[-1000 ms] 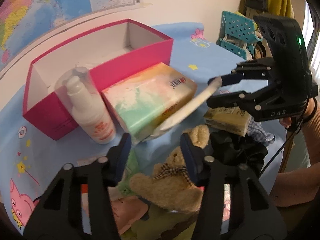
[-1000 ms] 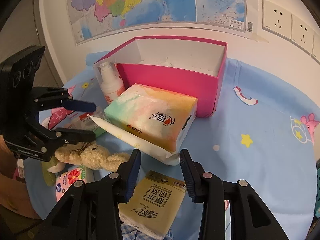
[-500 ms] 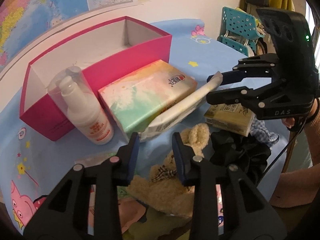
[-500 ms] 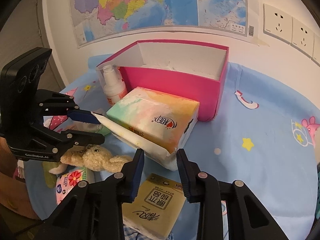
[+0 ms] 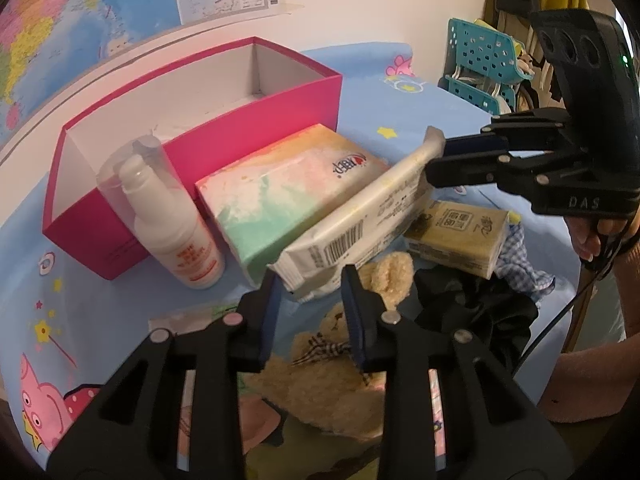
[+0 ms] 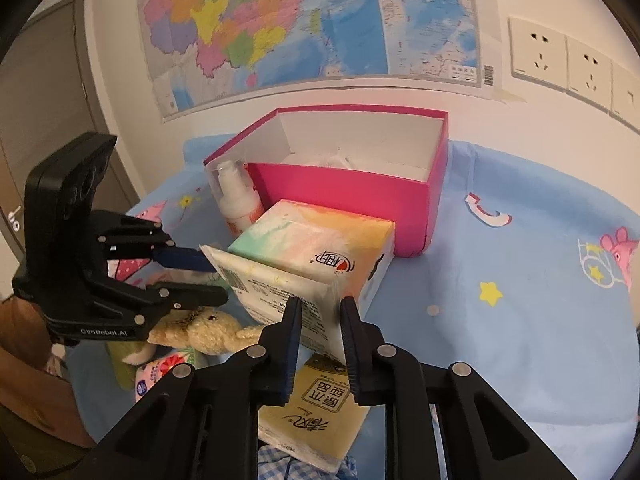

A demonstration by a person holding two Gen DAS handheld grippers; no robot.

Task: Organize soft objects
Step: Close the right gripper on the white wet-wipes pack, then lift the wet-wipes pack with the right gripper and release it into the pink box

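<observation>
A pastel tissue pack point(image 5: 288, 192) point(image 6: 304, 240) hangs tilted in front of the pink box point(image 5: 256, 120) point(image 6: 340, 184), its barcoded underside showing. My left gripper point(image 5: 310, 300) point(image 6: 216, 280) is closing on the pack's near end seal, and the pads press it. At the other end my right gripper point(image 6: 320, 320) point(image 5: 436, 160) is closing too, pinching the flap between its fingers. Below the pack lies a beige teddy bear point(image 5: 332, 380) point(image 6: 200, 328), partly hidden by the left fingers.
A white pump bottle point(image 5: 176, 232) stands against the box's front wall. A yellow tissue packet point(image 5: 460, 236) point(image 6: 320, 400) rests on a checked cloth point(image 5: 520, 256) beside a black cloth point(image 5: 480, 312). The blue printed tablecloth point(image 6: 500, 320) lies bare at the right.
Both grippers have narrowed onto the ends of the pastel tissue pack. The pack has tipped up, so its underside now shows.
</observation>
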